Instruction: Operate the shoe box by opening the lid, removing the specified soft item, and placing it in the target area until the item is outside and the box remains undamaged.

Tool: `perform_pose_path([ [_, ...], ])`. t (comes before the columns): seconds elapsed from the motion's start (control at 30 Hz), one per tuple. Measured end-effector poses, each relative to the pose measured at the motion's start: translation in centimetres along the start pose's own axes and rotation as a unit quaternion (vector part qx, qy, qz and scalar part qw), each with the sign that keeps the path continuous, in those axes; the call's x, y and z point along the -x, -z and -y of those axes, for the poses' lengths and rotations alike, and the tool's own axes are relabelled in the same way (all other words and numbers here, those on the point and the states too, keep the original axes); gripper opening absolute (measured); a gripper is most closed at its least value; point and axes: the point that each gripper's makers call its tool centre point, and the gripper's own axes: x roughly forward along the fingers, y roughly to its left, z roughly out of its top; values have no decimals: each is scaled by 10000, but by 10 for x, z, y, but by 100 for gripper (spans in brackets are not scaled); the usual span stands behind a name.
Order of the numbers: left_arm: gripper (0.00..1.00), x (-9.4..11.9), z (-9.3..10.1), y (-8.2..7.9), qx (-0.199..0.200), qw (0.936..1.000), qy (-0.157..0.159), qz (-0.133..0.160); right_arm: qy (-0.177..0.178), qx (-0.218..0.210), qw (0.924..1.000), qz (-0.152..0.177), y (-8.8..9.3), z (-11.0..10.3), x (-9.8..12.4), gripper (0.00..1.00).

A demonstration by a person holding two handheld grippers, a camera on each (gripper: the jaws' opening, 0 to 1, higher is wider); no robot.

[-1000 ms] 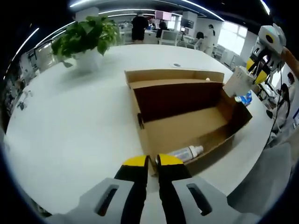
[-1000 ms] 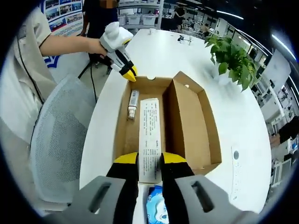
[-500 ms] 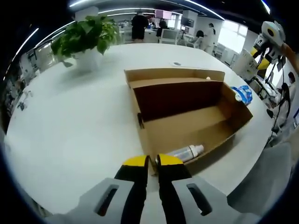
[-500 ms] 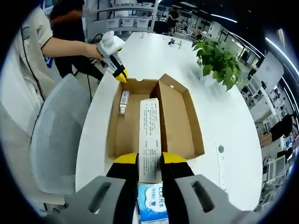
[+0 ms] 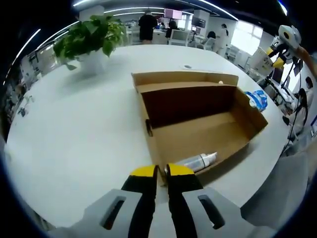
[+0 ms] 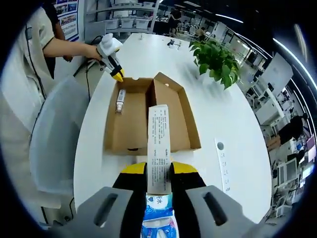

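Resting open on a white table [image 5: 74, 129], a brown cardboard shoe box [image 5: 198, 124] is seen with its lid folded back and a small white tube [image 5: 198, 161] lying on its floor near one wall. The left gripper [image 5: 161, 171] is held at the box's near corner, its yellow-tipped jaws close together with the cardboard edge between them. In the right gripper view, the right gripper [image 6: 159, 168] is raised above the table, jaws clamped on a white printed slip [image 6: 158, 148], with a blue-and-white soft pack [image 6: 157, 220] seen beneath it, outside the box. A potted plant [image 5: 91, 42] is seen on the table well apart from the box.
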Motion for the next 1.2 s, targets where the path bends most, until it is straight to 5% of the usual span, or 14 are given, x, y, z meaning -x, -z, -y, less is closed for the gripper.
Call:
perform_pose_path([
  [0.63,4,0,0,0,72,10000,14,-14,342,-198,9988,-273,73,32,21,15],
  [1.2,4,-2,-1,0,90,9999,-52,-83,390,-279,9976,-509,135,57,10,15],
])
